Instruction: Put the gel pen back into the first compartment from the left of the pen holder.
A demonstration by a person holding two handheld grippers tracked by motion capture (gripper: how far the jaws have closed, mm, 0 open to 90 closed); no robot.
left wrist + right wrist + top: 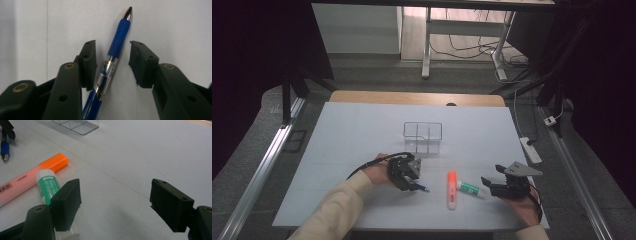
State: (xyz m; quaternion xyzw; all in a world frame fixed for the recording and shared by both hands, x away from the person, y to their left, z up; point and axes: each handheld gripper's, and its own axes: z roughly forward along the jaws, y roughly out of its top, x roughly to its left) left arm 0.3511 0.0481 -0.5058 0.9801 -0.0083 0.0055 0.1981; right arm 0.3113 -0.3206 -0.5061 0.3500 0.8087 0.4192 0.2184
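left gripper view looks down on the pen (113, 53), which lies flat on the white mat (175, 30) between the two black jaws. the left gripper (112, 63) is partly open with the pen in the gap. one jaw seems to touch the pen or sit just beside it, and the other jaw stands apart from it, so the pen is not pinched yet. the pen's long side runs almost the same way the jaws point, tilted a little, with its silver tip at the far end past the jaws. so the squeeze would come across the thin side of the pen, which is good for a grab.

from the high view, the left gripper (406, 172) is right over the pen (419, 188) near the middle of the mat. the right gripper (502, 181) sits wide open and holds nothing, well off to the right, so the left hand is the nearer one. an orange marker (452, 189) and a glue stick (471, 188) lie between the two grippers. a clear box (423, 134) sits farther back.
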